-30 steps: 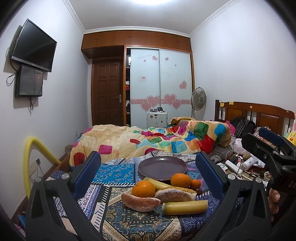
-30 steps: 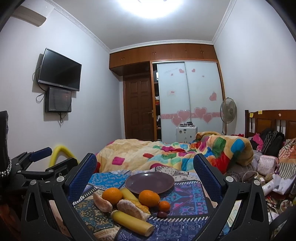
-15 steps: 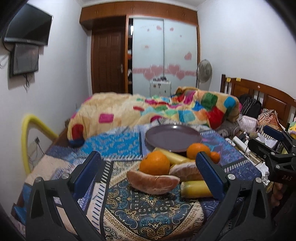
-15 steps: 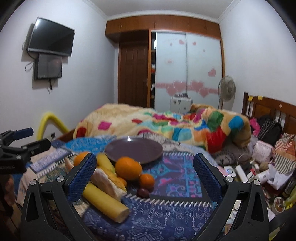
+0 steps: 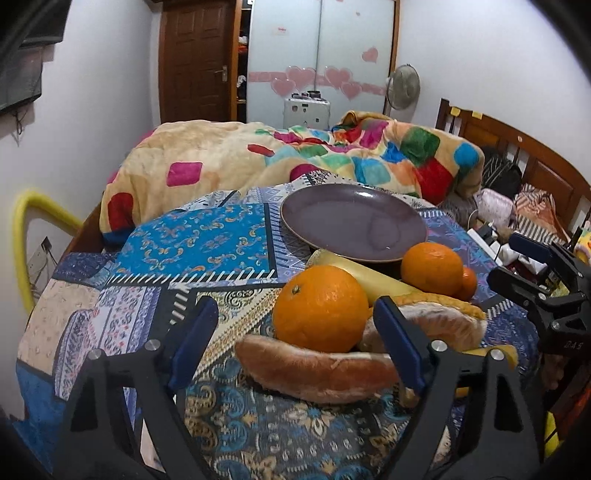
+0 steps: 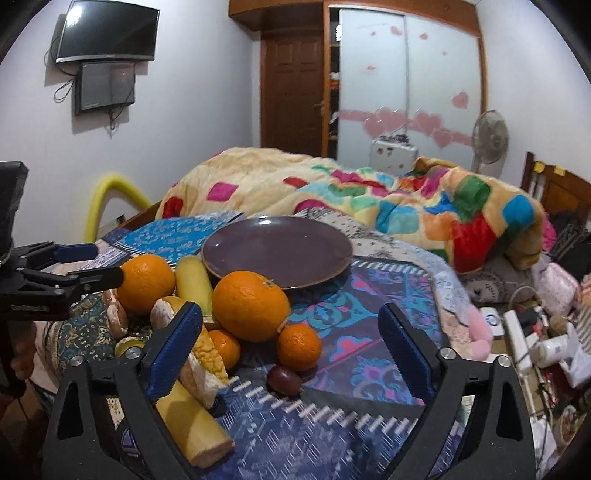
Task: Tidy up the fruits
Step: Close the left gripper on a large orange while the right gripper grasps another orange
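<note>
A pile of fruit lies on the patterned cloth in front of an empty purple plate [image 5: 351,221]. My left gripper [image 5: 295,343] is open with its jaws closing. A large orange [image 5: 321,308] and a peeled pomelo segment [image 5: 317,369] sit between its blue pads [image 5: 192,339], untouched. My right gripper [image 6: 293,349] is also open and closing. Ahead between its pads [image 6: 410,350] are a second large orange [image 6: 251,304], a small tangerine [image 6: 299,347] and a small dark fruit [image 6: 284,378]. Yellow stick-shaped pieces [image 6: 188,424] and a pomelo wedge with rind [image 6: 199,354] lie by its left finger.
A rumpled colourful blanket [image 5: 332,158] lies behind the plate. Past the cloth's right edge are a wooden headboard [image 5: 524,155] and a clutter of bags and bottles [image 6: 535,332]. A yellow foam bar [image 5: 22,236] stands at the left, and a wall TV [image 6: 107,33] hangs above.
Both grippers have come down and forward to the fruit pile and tilted downward, so the fruit looks much larger. The jaws of both stand a little narrower than before.
</note>
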A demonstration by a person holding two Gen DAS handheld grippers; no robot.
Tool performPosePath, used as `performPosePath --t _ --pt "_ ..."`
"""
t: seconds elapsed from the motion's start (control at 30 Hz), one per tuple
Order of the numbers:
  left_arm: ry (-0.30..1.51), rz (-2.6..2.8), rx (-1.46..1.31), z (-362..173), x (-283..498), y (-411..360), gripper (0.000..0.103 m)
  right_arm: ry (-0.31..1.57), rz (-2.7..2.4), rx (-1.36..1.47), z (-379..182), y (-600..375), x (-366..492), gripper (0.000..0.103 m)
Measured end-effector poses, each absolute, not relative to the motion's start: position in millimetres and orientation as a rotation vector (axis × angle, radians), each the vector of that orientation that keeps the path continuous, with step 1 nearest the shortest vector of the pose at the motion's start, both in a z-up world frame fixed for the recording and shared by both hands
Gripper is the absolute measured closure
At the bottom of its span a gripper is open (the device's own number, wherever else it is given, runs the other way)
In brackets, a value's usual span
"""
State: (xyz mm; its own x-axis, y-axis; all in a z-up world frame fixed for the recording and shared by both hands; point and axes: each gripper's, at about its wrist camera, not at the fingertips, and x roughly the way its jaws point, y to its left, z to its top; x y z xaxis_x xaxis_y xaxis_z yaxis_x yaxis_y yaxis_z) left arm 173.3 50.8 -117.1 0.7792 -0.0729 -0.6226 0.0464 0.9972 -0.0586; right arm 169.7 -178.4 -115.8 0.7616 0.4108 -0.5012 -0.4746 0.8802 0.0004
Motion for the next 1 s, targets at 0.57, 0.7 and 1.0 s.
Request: performPosePath --t 0.57,0.7,1.0 --pt "0.785 -0.152 0.024 -127.0 207.9 35.8 0.028 0.737 0.665 -0.14 -133.0 -151.7 218.4 0.027" --pt "0.8 -0.162 0.021 -131.8 211.5 37.4 0.031 0.771 0.681 -0.139 -136.5 -148.2 224.8 0.033" --pt "0.792 -0.187 0.021 -132.7 212.3 36.1 0.038 0.806 0.721 -0.115 -139.9 -147.3 234.2 0.039"
